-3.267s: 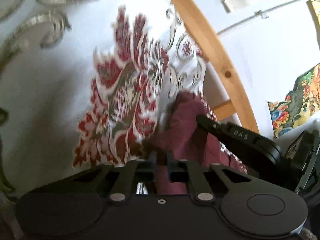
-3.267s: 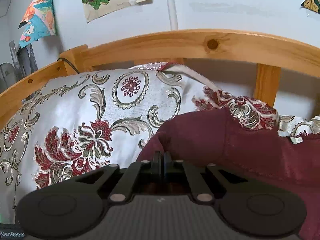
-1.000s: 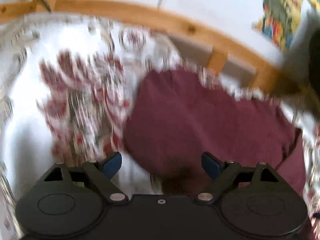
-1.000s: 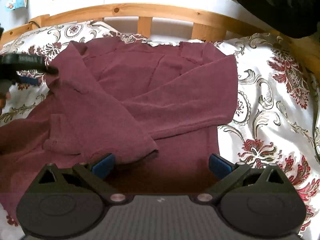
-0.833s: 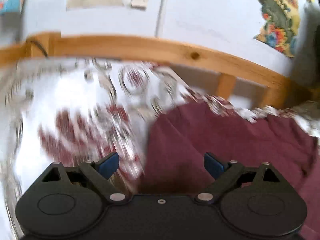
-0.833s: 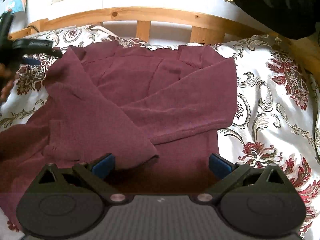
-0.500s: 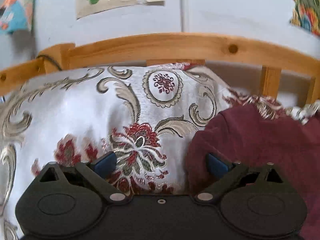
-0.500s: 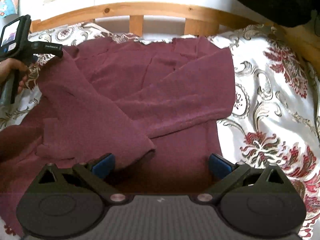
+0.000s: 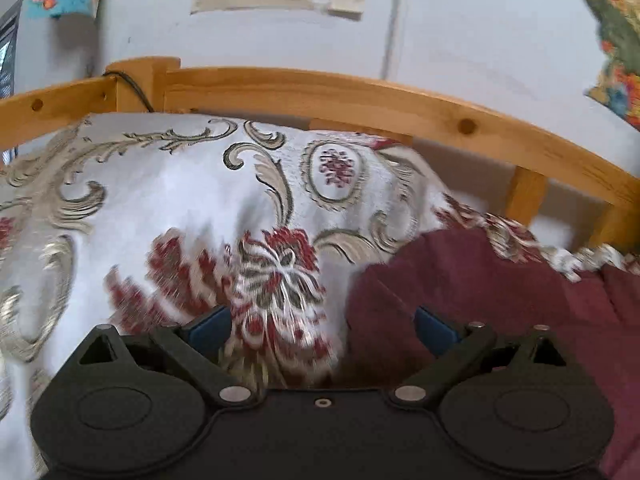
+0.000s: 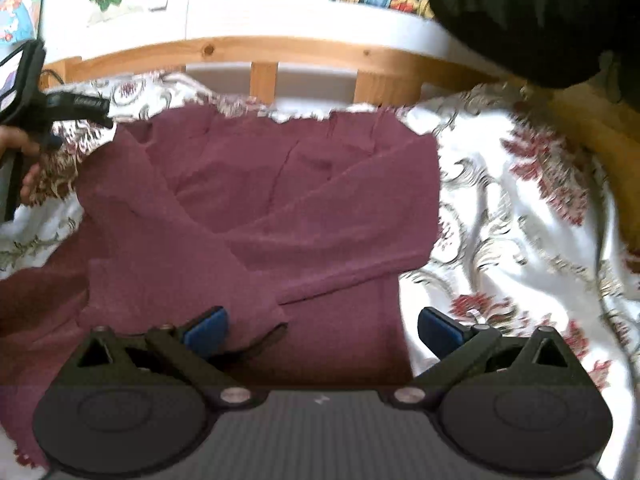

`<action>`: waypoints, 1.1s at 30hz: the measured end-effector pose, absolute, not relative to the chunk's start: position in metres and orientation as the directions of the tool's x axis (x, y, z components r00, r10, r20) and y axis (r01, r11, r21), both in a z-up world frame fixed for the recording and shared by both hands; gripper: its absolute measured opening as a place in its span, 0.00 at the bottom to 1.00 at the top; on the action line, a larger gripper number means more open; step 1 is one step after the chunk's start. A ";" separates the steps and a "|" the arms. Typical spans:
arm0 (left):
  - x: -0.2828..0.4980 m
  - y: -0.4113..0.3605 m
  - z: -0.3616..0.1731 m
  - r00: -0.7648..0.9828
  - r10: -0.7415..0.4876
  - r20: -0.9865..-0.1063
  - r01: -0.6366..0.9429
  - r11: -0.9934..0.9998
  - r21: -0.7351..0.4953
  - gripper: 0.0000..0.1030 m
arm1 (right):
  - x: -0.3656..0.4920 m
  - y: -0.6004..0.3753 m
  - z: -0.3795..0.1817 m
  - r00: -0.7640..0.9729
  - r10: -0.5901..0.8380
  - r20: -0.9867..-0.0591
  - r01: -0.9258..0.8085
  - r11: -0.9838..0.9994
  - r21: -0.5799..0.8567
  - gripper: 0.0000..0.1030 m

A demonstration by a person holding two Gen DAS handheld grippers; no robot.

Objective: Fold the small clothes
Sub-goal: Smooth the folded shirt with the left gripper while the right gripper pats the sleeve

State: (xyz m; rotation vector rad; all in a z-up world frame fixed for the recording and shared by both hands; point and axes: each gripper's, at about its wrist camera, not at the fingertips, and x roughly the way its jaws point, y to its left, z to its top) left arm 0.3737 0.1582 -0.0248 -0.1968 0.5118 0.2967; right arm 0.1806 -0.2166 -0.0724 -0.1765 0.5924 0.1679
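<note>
A maroon long-sleeved top [image 10: 280, 208] lies flat on a white floral bedspread [image 10: 520, 248], both sleeves folded across its body. My right gripper [image 10: 322, 330] hovers open over the top's lower part, nothing between its blue pads. In the left wrist view my left gripper [image 9: 322, 328] is open above the bedspread [image 9: 160, 208], the top's left shoulder edge [image 9: 480, 280] under its right finger; nothing is gripped. The left gripper [image 10: 76, 104] also appears in the right wrist view at the far left, held by a hand beside the top's shoulder.
A wooden bed rail [image 10: 304, 56] runs along the far edge, with a white wall and colourful posters behind. A dark bulky item [image 10: 532, 12] hangs at upper right. The bedspread lies bare to the right of the top and to its left [image 9: 120, 240].
My left gripper has let go of the sleeve, opened wide, and drawn back to the left off the top. The right gripper stays open and has lifted slightly.
</note>
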 end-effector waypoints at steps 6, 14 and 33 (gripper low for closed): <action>0.317 0.133 -0.001 0.845 0.147 -0.514 -0.230 0.968 -0.103 0.99 | 0.151 -0.236 -0.040 0.840 0.100 -0.534 -0.205 0.969 -0.140 1.00; 0.225 0.101 0.018 0.852 -0.014 -0.524 -0.083 0.983 -0.161 0.99 | 0.093 -0.257 -0.027 0.814 0.122 -0.568 -0.259 0.951 -0.168 1.00; 0.144 0.032 -0.015 0.689 -0.323 -0.649 0.324 0.938 -0.122 0.99 | 0.088 -0.196 -0.086 0.652 0.047 -0.757 -0.460 0.818 -0.345 1.00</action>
